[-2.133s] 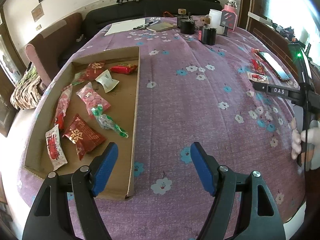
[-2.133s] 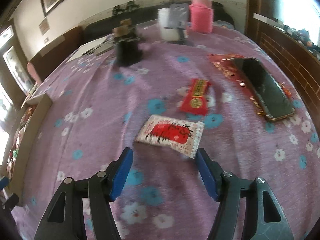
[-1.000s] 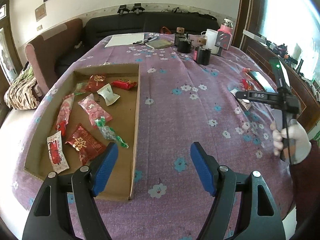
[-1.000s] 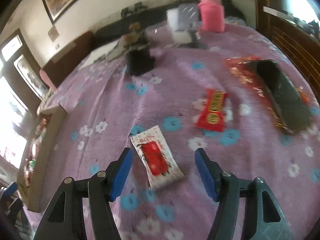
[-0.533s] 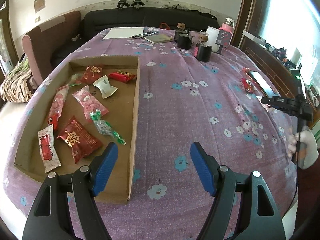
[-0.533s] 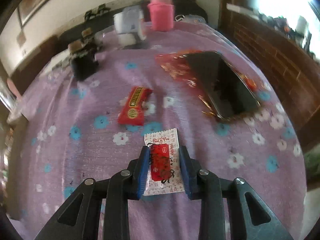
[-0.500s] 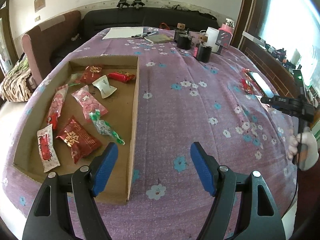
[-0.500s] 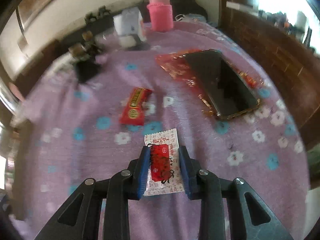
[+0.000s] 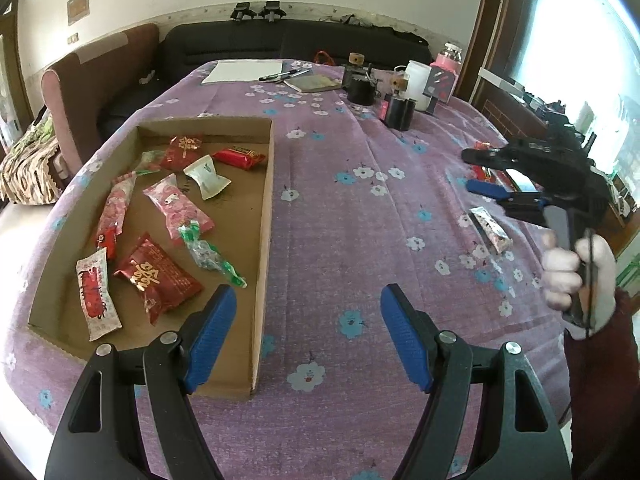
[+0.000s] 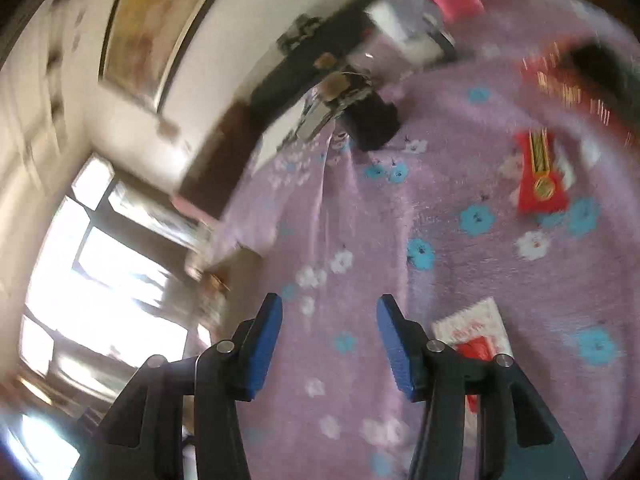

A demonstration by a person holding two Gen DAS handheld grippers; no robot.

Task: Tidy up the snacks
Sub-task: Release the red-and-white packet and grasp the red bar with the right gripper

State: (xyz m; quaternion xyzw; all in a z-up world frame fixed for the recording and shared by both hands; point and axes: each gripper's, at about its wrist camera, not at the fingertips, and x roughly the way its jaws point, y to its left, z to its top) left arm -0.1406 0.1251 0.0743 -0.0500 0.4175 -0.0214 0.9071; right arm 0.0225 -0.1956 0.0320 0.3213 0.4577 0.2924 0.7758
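While opening mid-swing, holds nothing: right claw [image 10: 330, 310], pads [image 10: 264, 344] bare, white-and-red sachet [image 10: 476, 326] lying flat on the worktop [image 9: 352, 220] just beside and partly under the right-hand finger, outside the gap. Looks like a miss in the making: could close on air, or pin one sachet corner and skid it along the cloth [image 9: 400, 200]. Heavy blur in the right wrist view, so aim probably poor. Could also nudge the red-and-gold bar [image 10: 540, 178] lying farther back, or snag a fold of cloth.

Other side, left claw [image 9: 306, 308]: wide open, empty, hovering over the worktop by the right wall of the cardboard tray [image 9: 266, 208]. Could clip that thin wall if lowered carelessly.

Materials: sachet flat, crimped edges, glossy film, probably slippery, little to bite on. Cloth purple, fuzzy, floral, slightly creased. Tray shallow, brown card, walls likely bendy, holding a scatter of snack packs [image 9: 158, 276], crinkly foil and clear film, pillow-shaped or twist-ended. Pads blue, ribbed, on black plastic arms. White glove on the right hand [image 9: 576, 276] gripping the handle.
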